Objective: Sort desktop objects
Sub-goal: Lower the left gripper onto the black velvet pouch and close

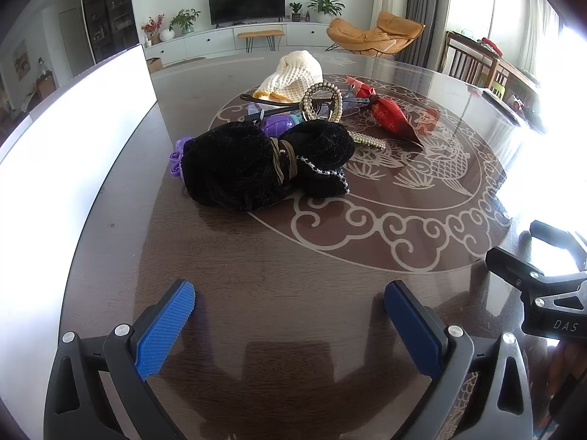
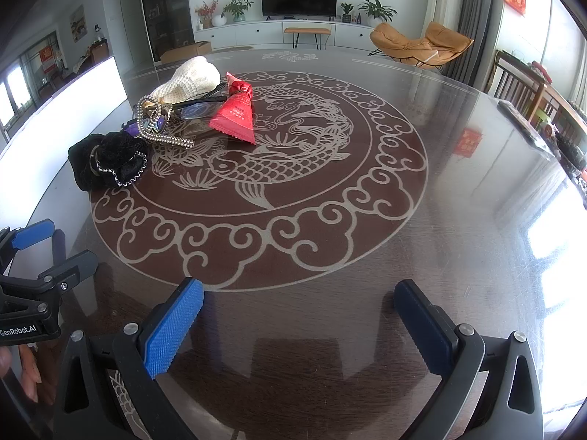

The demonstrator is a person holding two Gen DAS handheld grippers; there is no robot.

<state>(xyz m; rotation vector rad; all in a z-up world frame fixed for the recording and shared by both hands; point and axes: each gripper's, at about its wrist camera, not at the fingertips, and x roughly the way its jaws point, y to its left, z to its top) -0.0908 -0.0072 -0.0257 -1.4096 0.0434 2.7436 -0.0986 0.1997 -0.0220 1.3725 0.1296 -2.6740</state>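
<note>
A pile of small objects lies on the dark round table (image 1: 293, 311). A black velvet scrunchie (image 1: 256, 165) lies nearest, also in the right wrist view (image 2: 106, 163). Behind it are a pearl hair clip (image 1: 323, 104), black glasses (image 2: 198, 108), a purple item (image 1: 277, 126), a cream knitted pouch (image 1: 293, 77) and a red packet (image 1: 390, 117), also seen from the right (image 2: 236, 117). My left gripper (image 1: 290, 315) is open and empty, short of the scrunchie. My right gripper (image 2: 299, 315) is open and empty, over bare table to the right of the pile.
A white box or board (image 1: 73, 146) stands along the table's left edge. The table carries a pale fish-and-cloud inlay (image 2: 279, 161). Chairs (image 2: 521, 91) and a side table stand at the far right. A TV cabinet is beyond the table.
</note>
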